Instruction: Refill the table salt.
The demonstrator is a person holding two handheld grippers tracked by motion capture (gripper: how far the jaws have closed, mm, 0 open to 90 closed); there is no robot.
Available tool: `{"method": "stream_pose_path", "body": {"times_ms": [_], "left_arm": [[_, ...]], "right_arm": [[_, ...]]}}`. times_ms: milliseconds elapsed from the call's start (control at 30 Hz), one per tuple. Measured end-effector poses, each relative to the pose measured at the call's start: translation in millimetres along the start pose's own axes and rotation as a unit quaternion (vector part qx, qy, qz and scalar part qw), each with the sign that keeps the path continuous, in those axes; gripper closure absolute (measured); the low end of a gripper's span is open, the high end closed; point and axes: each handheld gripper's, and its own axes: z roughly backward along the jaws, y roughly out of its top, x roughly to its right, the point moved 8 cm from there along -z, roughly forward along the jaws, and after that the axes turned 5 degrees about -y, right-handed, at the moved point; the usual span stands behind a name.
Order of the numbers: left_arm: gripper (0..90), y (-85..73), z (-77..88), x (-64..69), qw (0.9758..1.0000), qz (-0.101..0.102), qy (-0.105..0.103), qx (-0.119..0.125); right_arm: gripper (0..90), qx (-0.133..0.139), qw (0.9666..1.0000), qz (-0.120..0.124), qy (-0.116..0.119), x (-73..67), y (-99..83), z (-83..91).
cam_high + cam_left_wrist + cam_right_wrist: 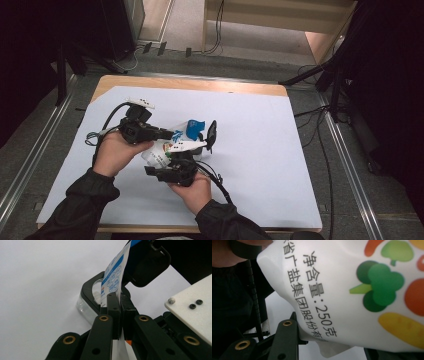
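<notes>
The left gripper (119, 302) pinches the bag's (165, 150) top edge while the right gripper (192, 150) clamps its body, steadying it between them

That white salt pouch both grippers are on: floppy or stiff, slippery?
Probably floppy: the pouch bulges and creases between the right gripper jaws. Its top edge is a thin flat film that the left gripper pinches shut, so it likely bends there. The surface looks glossy, maybe slippery. It should slump rather than roll.
</notes>
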Motion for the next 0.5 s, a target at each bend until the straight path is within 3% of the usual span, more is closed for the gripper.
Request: {"method": "stream_pose_path", "body": {"times_ms": [500], "left_arm": [[89.8, 0.8, -0.4, 1.0, 1.0000, 0.000, 0.001, 0.003]], "right_arm": [[60.3, -0.004, 1.0000, 0.005, 0.001, -1.9, 0.7, -0.2]]}}
